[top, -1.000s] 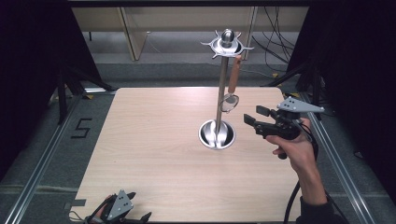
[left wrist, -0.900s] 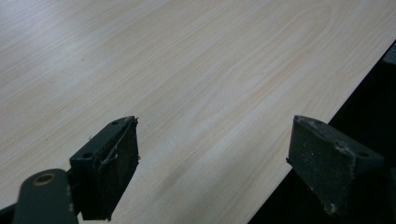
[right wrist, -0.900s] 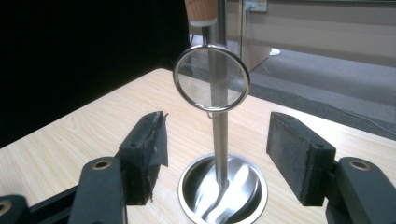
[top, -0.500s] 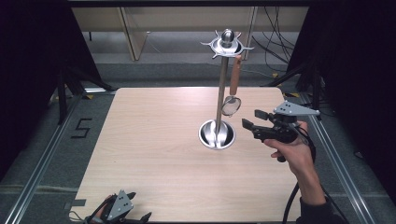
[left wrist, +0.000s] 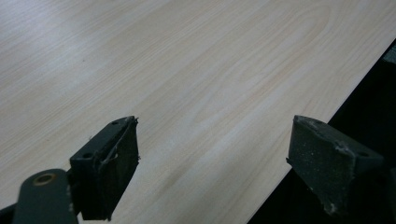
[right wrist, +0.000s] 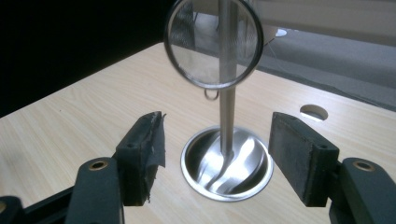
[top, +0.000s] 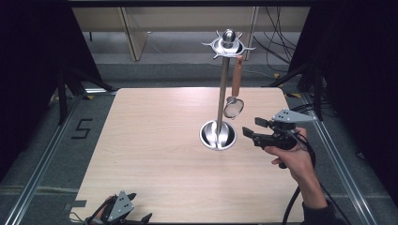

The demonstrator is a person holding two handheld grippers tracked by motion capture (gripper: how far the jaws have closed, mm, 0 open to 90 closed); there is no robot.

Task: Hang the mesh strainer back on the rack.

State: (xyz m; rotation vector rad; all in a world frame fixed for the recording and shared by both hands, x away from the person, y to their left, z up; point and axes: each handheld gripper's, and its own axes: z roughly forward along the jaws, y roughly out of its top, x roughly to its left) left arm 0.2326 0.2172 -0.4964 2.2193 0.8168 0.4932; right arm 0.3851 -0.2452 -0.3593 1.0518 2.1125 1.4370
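Wooden table (top: 155,154) lies bare around both open grippers, left (left wrist: 212,163) at its edge.

Each black gripper (top: 251,132) carries a grey three-cornered plate, brass-ringed screw holes, worn pads and a black cable.

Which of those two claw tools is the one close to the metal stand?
The right gripper, held in the person's hand beside the stand's round base, jaws open toward it. The left gripper sits far off at the table's near edge.
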